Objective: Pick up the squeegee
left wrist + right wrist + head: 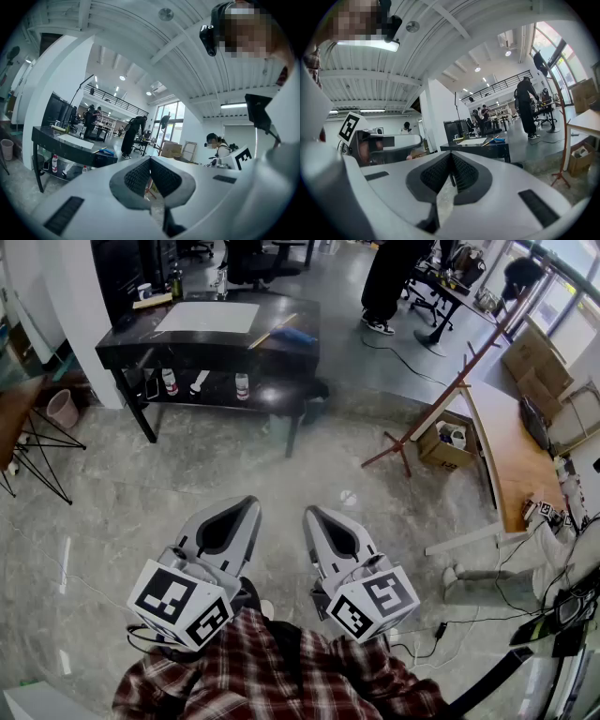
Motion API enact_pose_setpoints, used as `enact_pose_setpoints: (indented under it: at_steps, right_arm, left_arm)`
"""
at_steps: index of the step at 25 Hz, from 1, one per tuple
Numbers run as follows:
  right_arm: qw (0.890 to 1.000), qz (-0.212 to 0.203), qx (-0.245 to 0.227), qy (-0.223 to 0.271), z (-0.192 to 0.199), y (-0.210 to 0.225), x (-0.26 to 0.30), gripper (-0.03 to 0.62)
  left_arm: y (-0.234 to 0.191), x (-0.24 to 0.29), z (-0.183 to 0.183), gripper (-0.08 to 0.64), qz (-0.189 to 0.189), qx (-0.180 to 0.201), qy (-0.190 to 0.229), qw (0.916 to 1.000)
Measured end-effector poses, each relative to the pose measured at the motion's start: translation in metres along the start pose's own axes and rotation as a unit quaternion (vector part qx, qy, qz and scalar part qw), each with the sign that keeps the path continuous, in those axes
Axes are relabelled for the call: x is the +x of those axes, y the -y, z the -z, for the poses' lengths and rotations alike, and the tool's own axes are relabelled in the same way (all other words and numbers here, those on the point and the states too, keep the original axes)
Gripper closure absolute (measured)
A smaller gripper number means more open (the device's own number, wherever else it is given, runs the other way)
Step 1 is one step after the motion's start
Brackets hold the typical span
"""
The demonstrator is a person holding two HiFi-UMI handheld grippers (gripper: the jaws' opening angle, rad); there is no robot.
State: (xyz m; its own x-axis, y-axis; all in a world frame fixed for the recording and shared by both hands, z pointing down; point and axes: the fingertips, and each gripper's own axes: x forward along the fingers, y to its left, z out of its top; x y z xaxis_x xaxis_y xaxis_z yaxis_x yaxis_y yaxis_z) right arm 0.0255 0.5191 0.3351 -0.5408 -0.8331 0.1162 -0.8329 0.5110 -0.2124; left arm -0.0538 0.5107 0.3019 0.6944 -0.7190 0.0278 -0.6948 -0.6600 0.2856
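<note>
Plaid sleeves [272, 667] frame the head view, left gripper [242, 510] and right gripper [317, 517] over the floor [141, 493], squeegee [286, 334] far off on the dark desk [216, 348]; left gripper view: jaws together, empty; right gripper view: likewise.
</note>
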Motion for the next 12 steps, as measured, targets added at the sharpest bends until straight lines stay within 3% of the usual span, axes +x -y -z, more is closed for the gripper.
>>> enact_pose_setpoints:
  at_steps: [12]
  right_arm:
    - [1.000,0.012,0.002,-0.002,-0.015,0.056,0.071,0.581]
  left_arm:
    - [-0.061,0.068,-0.015,0.551,0.006,-0.002,0.003,1.0000]
